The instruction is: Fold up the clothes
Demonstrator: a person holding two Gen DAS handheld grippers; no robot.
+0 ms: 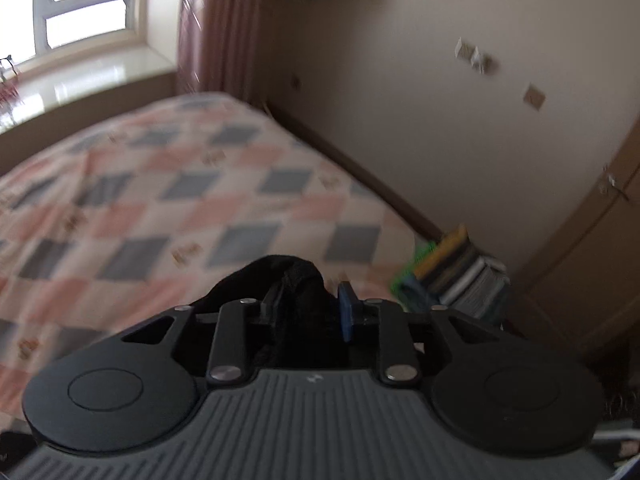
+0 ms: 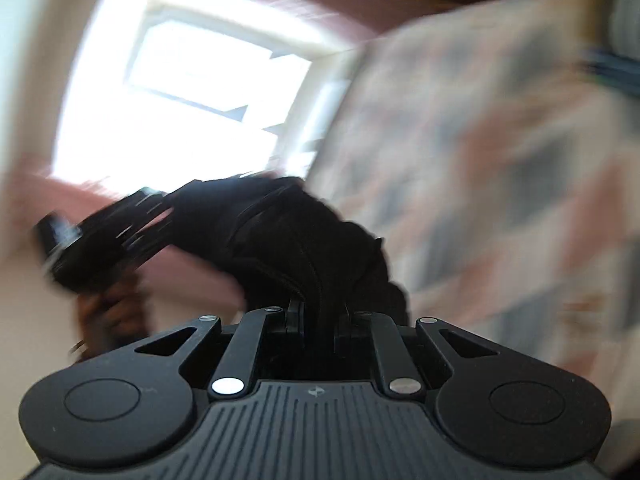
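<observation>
**Both your grippers carry black cloth above the checked bed**

Your left gripper (image 1: 308, 308) sits low in the middle of the left wrist view. A bunch of black garment (image 1: 288, 280) lies between its fingers and humps up over the tips. The blue pad (image 1: 346, 312) on the right finger stands bare, with a sliver of gap beside the cloth, so you cannot tell whether the pads still press on the fabric or merely flank it.

Beyond the fingers the bed (image 1: 168, 184) fills the left and centre of that frame, covered in pink, grey and cream diamonds. A window (image 1: 84, 8) shows at upper left, a reddish curtain (image 1: 216, 28) at top centre, and a stack of books (image 1: 452, 272) stands at the right, by the bed's corner and the wall.

In the right wrist view, your right gripper (image 2: 320, 320) at lower centre has its fingers drawn close together on a fold of the same black garment (image 2: 304, 240). The cloth rises from the tips and stretches to the middle left, where your other gripper (image 2: 92, 248) appears, badly smeared, with a hand (image 2: 112, 312) under it. That whole frame is blurred; the bright window (image 2: 192, 92) fills the upper left and the bed (image 2: 500, 160) the right side.
</observation>
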